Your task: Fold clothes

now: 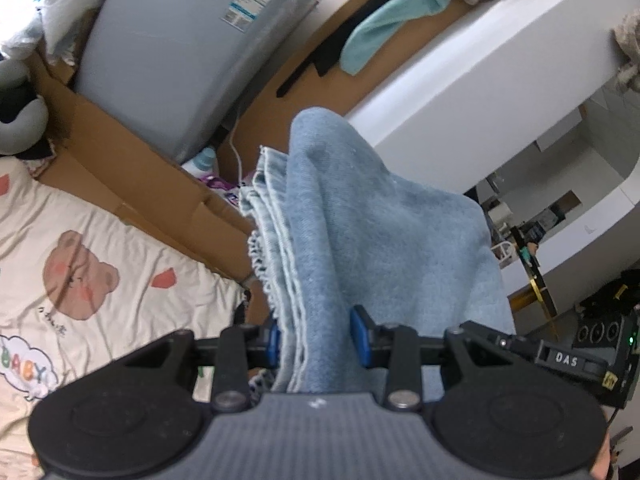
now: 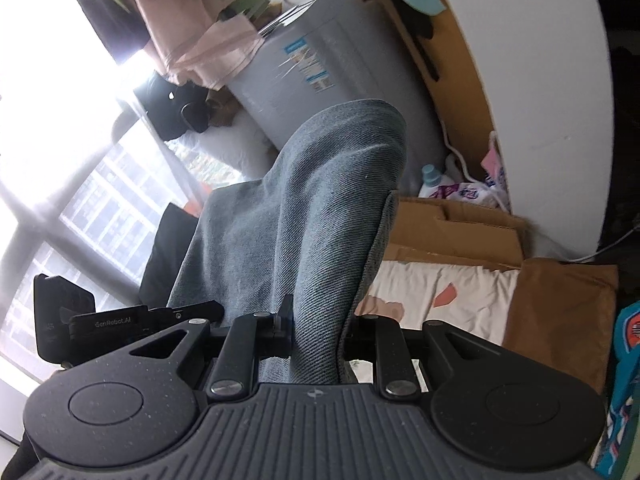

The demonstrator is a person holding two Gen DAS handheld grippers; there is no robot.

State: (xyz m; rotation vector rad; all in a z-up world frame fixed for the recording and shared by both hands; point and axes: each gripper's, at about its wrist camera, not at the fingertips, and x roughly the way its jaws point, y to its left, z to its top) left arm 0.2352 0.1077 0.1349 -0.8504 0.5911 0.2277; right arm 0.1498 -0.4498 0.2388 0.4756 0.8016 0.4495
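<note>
Denim garment [image 1: 360, 232]: light blue, bunched and lifted off the bed, held up between both grippers; in the right wrist view the same denim garment [image 2: 312, 220] reads grey-blue with a clear twill weave.
Left gripper [image 1: 318, 340]: clenched on several stacked layers of the cloth, the blue pads [image 1: 360, 336] pressing them from both sides.
Frayed hem [image 1: 264, 240]: pale stitched edges with loose threads run up the left side of the bundle, just above the left pad.
Right gripper [image 2: 316, 332]: clamped on a thick fold of the same cloth, which rises between the fingers and arches over to the left.
Bedsheet [image 1: 100, 240]: cream with a bear print and the word BABY, below and left of the garment; its edge meets the cardboard.
Cardboard [image 1: 120, 168]: flattened brown boxes lying along the far edge of the bedsheet.
Detergent bottle [image 2: 434, 180]: pale cap, standing beyond the cardboard beside a patterned bag.
Grey appliance [image 1: 180, 60]: tall, with a printed label, behind the cardboard.
Teal cloth [image 1: 384, 28]: draped farther back, by the white wall.
Window [image 2: 60, 160]: bright, at the far left in the right wrist view.
</note>
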